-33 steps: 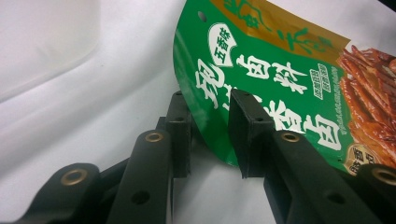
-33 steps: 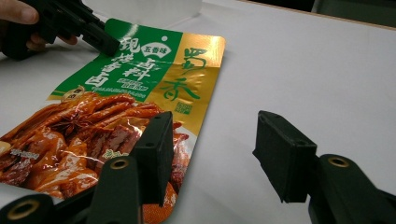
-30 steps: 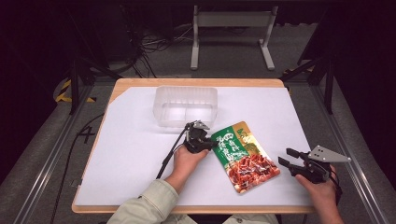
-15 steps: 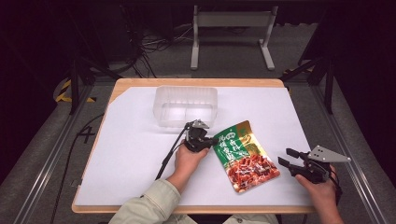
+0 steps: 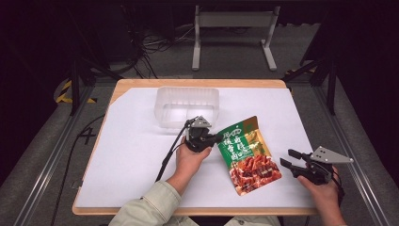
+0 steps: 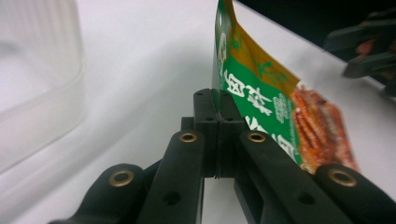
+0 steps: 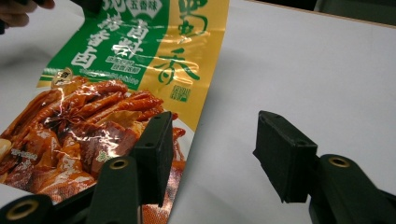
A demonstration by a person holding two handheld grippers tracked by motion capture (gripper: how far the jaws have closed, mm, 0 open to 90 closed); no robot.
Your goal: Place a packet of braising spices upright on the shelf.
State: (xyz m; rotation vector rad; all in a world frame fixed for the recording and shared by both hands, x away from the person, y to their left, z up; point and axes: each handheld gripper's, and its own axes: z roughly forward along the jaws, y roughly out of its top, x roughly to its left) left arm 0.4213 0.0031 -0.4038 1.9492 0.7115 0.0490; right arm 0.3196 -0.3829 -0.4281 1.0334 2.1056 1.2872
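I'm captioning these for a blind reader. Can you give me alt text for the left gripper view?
The left claw is shut on the edge of a green and gold snack pouch, which stands tilted over a white table. A clear plastic tub sits at the left, and the other claw shows blurred at the far right.

Snack pouch (image 7: 116,70) top beyond frame edge
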